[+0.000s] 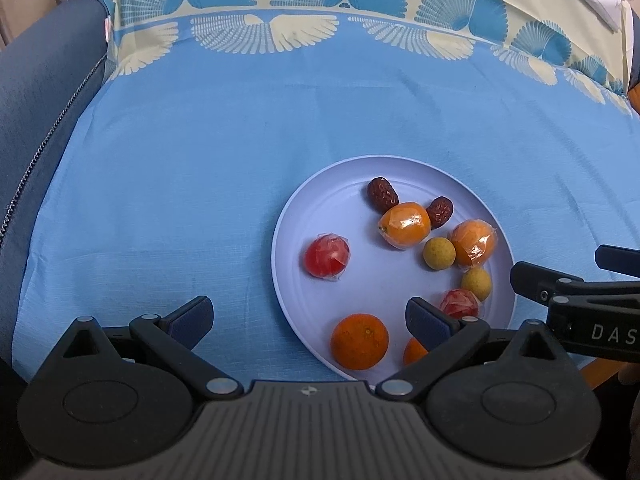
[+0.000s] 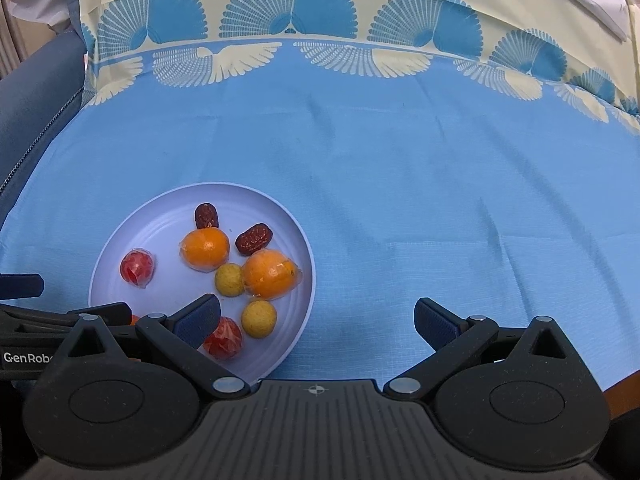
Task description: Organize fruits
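Left gripper (image 1: pixel 310 316) and right gripper (image 2: pixel 318 318), both spread and empty, low over blue cloth (image 2: pixel 400 168) beside plate (image 1: pixel 320 200). On plate: oranges (image 1: pixel 359 341), wrapped tomatoes (image 1: pixel 327 257), dates (image 1: pixel 383 193), small yellow fruits (image 1: pixel 439 253).

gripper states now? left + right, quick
Left gripper: open, holding nothing, over the plate.
Right gripper: open, holding nothing, at the plate's right edge.

A blue fan-patterned tablecloth (image 1: pixel 200 160) lies beside a grey zippered cushion (image 1: pixel 44 92).
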### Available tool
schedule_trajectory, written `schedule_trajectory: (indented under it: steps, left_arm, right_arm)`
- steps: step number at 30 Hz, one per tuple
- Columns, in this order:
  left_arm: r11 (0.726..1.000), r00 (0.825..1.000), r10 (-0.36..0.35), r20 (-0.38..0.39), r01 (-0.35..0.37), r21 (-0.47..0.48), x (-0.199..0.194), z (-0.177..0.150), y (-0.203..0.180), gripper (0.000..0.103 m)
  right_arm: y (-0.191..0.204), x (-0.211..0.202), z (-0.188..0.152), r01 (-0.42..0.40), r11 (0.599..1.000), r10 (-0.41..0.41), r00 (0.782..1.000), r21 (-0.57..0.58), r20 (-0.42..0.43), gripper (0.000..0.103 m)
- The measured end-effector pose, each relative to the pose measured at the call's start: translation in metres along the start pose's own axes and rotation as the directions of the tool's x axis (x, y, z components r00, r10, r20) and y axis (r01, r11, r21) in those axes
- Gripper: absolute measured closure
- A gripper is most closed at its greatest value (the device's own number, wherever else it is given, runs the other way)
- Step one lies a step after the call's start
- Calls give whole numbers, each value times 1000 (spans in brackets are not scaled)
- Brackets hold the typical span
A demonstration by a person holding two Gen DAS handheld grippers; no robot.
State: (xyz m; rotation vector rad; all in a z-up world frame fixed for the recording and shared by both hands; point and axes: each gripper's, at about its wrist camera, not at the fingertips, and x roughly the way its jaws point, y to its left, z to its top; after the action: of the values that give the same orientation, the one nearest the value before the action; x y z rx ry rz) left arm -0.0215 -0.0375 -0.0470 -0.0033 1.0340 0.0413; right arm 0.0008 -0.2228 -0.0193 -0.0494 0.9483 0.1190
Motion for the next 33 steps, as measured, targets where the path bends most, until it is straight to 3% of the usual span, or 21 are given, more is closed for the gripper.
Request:
schedule_trajectory:
  steps: [33]
  left_arm:
    - [1000, 1000, 3, 5, -3, 7, -1, 0, -3, 1]
  right_arm:
    - [0, 0, 0, -1, 1000, 1, 1000, 1, -1, 1]
